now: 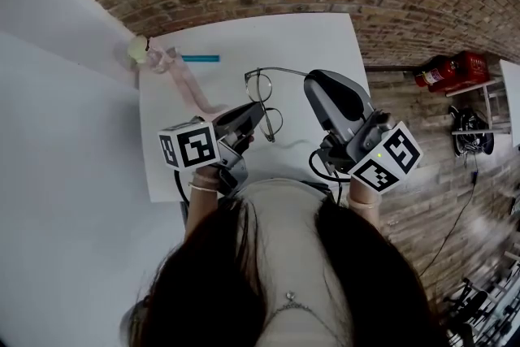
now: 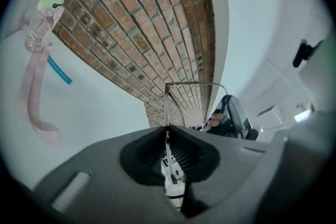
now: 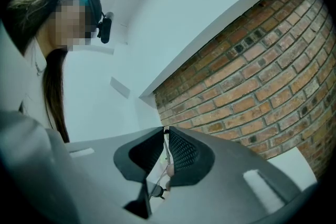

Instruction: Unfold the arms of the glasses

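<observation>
Thin metal-framed glasses with round lenses hang above the white table, held between both grippers. My left gripper is shut on the frame by the nearer lens. In the left gripper view the wire of the glasses rises from the shut jaws of the left gripper and bends right toward the other gripper. My right gripper is shut on the far end of one arm, which stretches away from the lenses. The right gripper view shows the thin arm tip pinched in the right gripper.
A clear bottle with a green cap and pink strap lies at the table's far left corner, beside a teal pen. A red fire extinguisher lies on the brick floor to the right of the table.
</observation>
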Demonstrator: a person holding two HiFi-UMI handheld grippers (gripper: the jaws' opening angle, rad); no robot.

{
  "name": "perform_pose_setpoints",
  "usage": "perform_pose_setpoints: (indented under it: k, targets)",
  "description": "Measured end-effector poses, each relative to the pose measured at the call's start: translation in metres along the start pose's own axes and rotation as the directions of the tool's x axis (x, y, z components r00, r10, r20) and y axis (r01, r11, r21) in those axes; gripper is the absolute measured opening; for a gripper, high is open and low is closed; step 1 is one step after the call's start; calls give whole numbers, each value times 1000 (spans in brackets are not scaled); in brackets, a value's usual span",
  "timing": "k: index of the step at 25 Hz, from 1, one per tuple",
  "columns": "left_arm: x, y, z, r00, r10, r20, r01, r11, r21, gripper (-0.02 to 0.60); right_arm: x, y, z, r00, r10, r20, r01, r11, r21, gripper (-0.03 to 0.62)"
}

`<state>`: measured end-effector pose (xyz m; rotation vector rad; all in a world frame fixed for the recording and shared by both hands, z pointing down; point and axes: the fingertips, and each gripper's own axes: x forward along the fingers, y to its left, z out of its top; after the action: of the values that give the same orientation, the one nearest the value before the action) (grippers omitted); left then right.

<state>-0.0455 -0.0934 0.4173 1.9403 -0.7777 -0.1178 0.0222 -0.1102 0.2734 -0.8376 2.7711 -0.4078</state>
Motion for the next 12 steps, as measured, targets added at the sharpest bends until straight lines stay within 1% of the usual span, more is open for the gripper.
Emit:
perform_pose_setpoints:
  k: [7, 10, 12]
  targets:
    - [2, 1, -2, 1000, 3, -11, -3, 1000, 16, 23, -1, -1, -1, 1000, -3, 3, 3, 1000, 1, 34]
    - [0, 1, 1, 1000, 3, 11, -3, 1000, -3, 23, -1, 0, -1, 1000, 2, 8, -2, 1000, 12, 35]
    - [0, -2, 5, 999, -16, 28, 16, 1000, -27, 23, -2, 0, 1, 1000, 3, 16, -4, 1000, 21, 35]
